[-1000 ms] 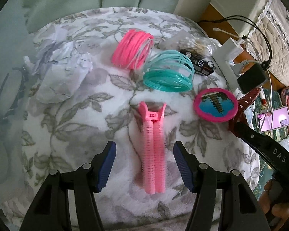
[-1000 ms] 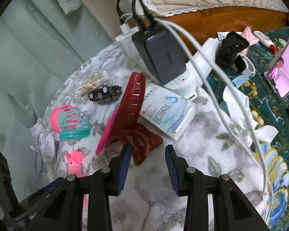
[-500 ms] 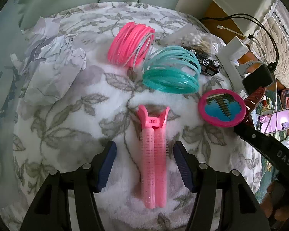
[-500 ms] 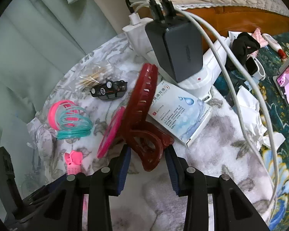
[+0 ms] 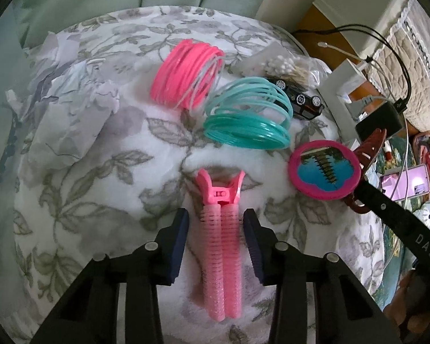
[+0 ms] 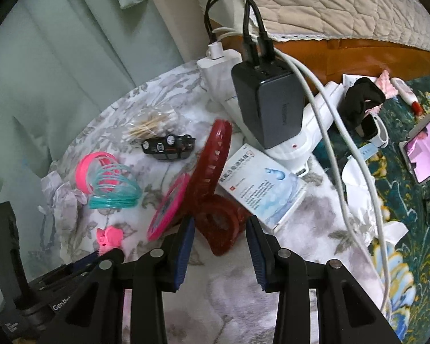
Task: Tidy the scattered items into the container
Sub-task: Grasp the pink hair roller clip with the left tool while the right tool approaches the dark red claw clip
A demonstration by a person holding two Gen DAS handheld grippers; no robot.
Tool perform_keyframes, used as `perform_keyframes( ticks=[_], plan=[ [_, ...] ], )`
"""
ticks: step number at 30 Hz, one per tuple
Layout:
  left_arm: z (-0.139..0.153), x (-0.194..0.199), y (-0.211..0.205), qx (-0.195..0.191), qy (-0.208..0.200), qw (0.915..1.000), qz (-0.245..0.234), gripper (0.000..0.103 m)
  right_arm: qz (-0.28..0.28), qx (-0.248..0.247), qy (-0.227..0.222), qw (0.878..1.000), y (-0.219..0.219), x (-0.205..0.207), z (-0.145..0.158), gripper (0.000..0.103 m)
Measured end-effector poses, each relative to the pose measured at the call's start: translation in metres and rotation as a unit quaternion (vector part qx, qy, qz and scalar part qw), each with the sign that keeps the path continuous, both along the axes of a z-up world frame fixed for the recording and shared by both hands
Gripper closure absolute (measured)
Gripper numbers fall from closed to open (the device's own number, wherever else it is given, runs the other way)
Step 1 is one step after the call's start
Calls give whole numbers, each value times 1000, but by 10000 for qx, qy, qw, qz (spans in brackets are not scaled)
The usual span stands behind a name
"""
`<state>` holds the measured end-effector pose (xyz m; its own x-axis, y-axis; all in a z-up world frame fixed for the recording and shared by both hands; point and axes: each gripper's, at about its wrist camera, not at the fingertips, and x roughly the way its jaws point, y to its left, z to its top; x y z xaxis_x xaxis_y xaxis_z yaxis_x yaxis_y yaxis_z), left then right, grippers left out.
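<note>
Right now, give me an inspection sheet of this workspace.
Surface: floral blanket, rumpled.
Job's things: pink roller clip; pink-and-teal coil toy; round pink mirror; dark red hair claw clip; toy car. Container: nothing seen.
Clutter: cotton swabs, medicine box, phone.
Grippers: left claw closing around roller clip, gaps remain; right claw astride red clip, apart.
Cables: charger, white leads.
Surroundings: curtain, bed.

pink roller clip (image 5: 221, 246), teal bangles (image 5: 248, 120) (floral blanket (image 5: 100, 172))
</note>
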<state>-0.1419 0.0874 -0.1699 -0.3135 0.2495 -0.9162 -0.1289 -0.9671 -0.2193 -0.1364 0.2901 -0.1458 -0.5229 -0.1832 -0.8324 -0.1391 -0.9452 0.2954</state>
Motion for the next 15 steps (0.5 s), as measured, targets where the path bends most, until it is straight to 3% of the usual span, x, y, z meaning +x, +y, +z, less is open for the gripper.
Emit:
perform_keyframes(
  ticks=[15],
  plan=[
    [-1, 0, -3, 3, 65, 9999, -146, 62, 386, 341, -32, 9987, -19, -19, -9, 54]
  ],
)
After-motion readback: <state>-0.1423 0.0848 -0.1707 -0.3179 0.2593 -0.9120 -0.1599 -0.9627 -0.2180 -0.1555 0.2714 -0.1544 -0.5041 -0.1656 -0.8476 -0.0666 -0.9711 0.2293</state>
